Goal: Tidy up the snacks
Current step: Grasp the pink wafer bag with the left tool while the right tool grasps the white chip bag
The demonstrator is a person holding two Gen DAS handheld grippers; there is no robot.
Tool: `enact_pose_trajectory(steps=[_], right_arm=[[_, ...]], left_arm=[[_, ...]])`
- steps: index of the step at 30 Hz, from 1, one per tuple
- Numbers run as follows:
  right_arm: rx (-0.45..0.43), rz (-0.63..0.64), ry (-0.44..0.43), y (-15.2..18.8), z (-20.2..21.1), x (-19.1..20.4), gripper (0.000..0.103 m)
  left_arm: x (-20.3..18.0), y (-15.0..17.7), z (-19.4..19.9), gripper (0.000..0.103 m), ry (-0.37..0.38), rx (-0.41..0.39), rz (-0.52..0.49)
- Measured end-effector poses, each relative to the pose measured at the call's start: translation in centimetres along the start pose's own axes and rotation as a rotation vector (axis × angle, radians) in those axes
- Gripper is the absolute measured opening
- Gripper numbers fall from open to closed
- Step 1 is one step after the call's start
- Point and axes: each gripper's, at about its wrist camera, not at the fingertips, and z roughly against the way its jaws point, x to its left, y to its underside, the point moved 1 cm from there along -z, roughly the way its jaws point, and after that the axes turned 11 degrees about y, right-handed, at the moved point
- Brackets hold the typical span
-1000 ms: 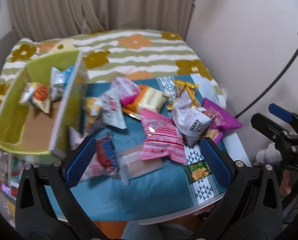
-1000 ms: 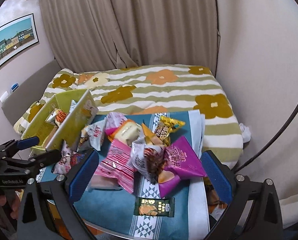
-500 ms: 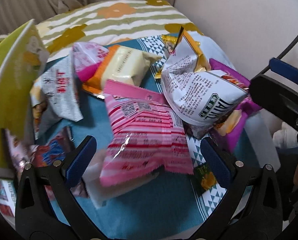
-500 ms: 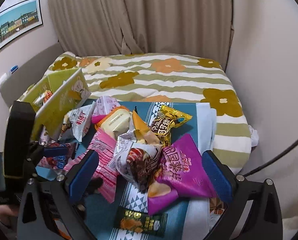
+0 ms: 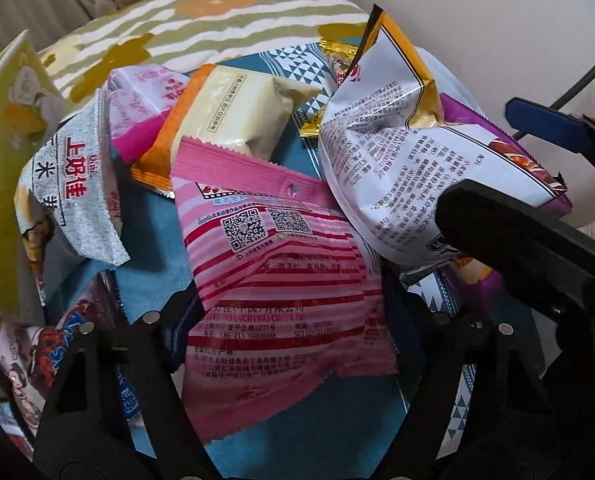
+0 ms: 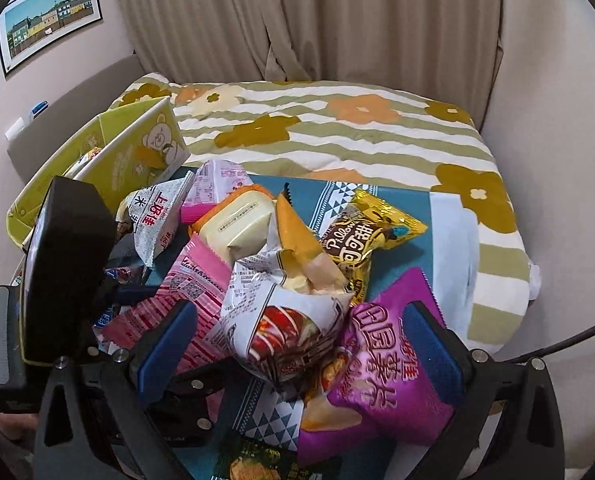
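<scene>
A pink striped snack bag (image 5: 273, 264) lies back side up on the teal cloth (image 5: 153, 248). My left gripper (image 5: 287, 316) straddles its near end, jaws closing, and both pads touch the bag's sides. In the right wrist view the same pink bag (image 6: 185, 300) shows beside the left gripper's black body (image 6: 65, 260). My right gripper (image 6: 297, 352) hangs open over a crumpled white bag (image 6: 289, 320) and a purple chip bag (image 6: 381, 364), touching neither. One of its black fingers (image 5: 517, 232) crosses the left wrist view at the right.
A yellow-green box (image 6: 137, 152) with a few snacks in it stands at the left. Around the pile lie a cream packet (image 5: 233, 116), a grey-white bag (image 5: 77, 184), a gold bag (image 6: 361, 240) and a small dark green pack (image 6: 257, 460). A flowered bed (image 6: 337, 132) lies behind.
Both grippers have come down close over the snack pile. The left jaws, wide apart before, have drawn in on the pink bag. The right jaws stay wide.
</scene>
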Motion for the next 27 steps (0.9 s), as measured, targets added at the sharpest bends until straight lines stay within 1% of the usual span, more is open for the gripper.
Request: enact_pose_trajectory(steps=[5,10,12,19,24,27], right_arm=[[-0.002,0.013,-0.020,-0.3,-0.7,0.2,0.102],[0.008,0.002,-0.068,-0.5,-1.4,0.2,0.101],[0.018,-0.008,-0.074,-0.6,-1.7,0.2,0.101],[0.070,-0.036,-0.063,-0.6,-3.3,0.1,0.101],[0.086,-0.041,-0.063,-0.4,-4.0,0.5,0.101],[0.104,-0.036,-0.061,-0.4,-4.3,0.6,0.093]], left_arm=[[0.3,0.0,0.6,0.073,0.021,0.002,-0.003],[0.6,0.1,2.0,0.073,0.007,-0.010,-0.014],[0.8,0.2,2.5,0.073,0.007,-0.015,-0.010],[1.2,0.9,3.9,0.073,-0.002,-0.030,-0.002],[1.2,1.1,4.1,0.073,-0.001,-0.035,0.002],[1.2,1.2,4.1,0.073,-0.002,-0.038,0.004]])
